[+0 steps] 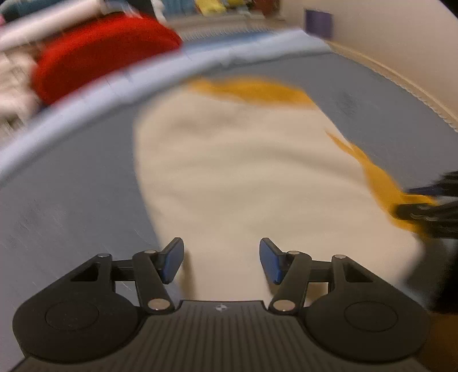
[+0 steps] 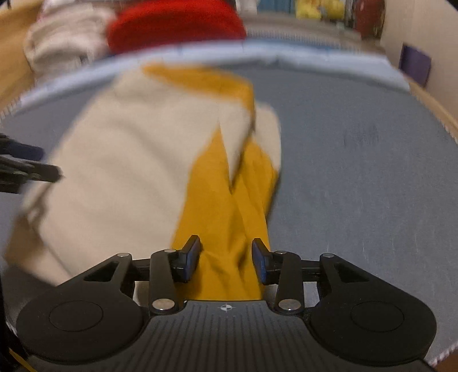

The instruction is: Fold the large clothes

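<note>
A cream and mustard-yellow garment (image 1: 234, 171) lies on the grey-blue work surface (image 1: 71, 206). My left gripper (image 1: 221, 259) is open over the garment's near cream edge, its jaws wide apart with cloth below the gap. In the right wrist view the garment (image 2: 128, 171) shows a mustard sleeve (image 2: 229, 223) running toward me. My right gripper (image 2: 226, 261) is open, its fingers either side of that sleeve. The right gripper shows at the right edge of the left wrist view (image 1: 429, 211), and the left gripper at the left edge of the right wrist view (image 2: 25, 168). Both views are motion-blurred.
A red bundle (image 1: 106, 54) and pale folded cloth (image 2: 65, 40) lie beyond the surface's light blue far rim (image 1: 171, 65). A beige wall with a purple patch (image 1: 319, 24) stands at right. A wooden edge (image 2: 435, 106) borders the surface.
</note>
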`<action>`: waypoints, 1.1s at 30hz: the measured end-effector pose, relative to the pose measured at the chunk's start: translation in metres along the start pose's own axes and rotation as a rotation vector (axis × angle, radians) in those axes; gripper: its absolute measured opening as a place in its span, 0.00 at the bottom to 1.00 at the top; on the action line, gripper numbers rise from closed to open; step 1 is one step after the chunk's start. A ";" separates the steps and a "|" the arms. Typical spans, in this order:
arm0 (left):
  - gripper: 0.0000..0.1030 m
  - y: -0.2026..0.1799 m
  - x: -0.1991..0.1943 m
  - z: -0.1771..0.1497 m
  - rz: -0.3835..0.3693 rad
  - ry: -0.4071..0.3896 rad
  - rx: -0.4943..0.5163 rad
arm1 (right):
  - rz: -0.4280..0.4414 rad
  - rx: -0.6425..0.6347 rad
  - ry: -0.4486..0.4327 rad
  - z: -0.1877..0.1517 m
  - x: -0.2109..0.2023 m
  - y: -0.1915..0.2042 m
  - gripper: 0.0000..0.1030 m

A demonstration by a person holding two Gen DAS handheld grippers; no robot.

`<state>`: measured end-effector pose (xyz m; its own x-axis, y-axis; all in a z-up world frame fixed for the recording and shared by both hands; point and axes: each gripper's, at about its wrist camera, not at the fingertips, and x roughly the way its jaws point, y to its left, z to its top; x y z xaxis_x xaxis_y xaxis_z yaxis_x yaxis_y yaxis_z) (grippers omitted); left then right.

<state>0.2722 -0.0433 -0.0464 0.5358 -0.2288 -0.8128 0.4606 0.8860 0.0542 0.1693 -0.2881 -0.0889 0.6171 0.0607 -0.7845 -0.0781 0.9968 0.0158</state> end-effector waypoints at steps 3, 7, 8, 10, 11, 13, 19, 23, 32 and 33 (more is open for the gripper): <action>0.78 -0.012 0.001 -0.025 0.047 0.077 0.029 | -0.029 0.064 0.082 -0.007 0.007 -0.015 0.45; 0.78 -0.015 -0.051 -0.032 0.064 0.035 -0.084 | -0.059 0.128 0.071 -0.012 -0.013 -0.028 0.45; 0.82 -0.018 -0.070 -0.035 0.083 -0.004 -0.102 | -0.069 0.105 0.036 -0.012 -0.024 -0.027 0.45; 0.92 -0.026 -0.103 -0.039 0.129 -0.073 -0.126 | -0.113 0.034 -0.057 -0.013 -0.049 -0.021 0.45; 0.99 -0.032 -0.122 -0.044 0.159 -0.113 -0.140 | -0.136 0.012 -0.109 -0.015 -0.063 -0.018 0.45; 1.00 -0.043 -0.152 -0.055 0.198 -0.186 -0.177 | -0.144 0.017 -0.206 -0.020 -0.091 -0.015 0.47; 1.00 -0.083 -0.209 -0.086 0.247 -0.286 -0.284 | -0.091 0.002 -0.468 -0.053 -0.186 0.013 0.91; 1.00 -0.116 -0.216 -0.103 0.258 -0.296 -0.302 | -0.070 0.062 -0.529 -0.081 -0.222 0.025 0.98; 1.00 -0.134 -0.180 -0.122 0.192 -0.253 -0.319 | -0.058 0.029 -0.449 -0.101 -0.207 0.059 0.98; 1.00 -0.131 -0.176 -0.121 0.186 -0.248 -0.327 | -0.056 0.021 -0.440 -0.099 -0.202 0.062 0.98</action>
<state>0.0318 -0.0700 0.0190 0.7599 -0.1082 -0.6409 0.1140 0.9930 -0.0325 -0.0378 -0.2436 0.0091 0.8949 0.0181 -0.4459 -0.0218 0.9998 -0.0031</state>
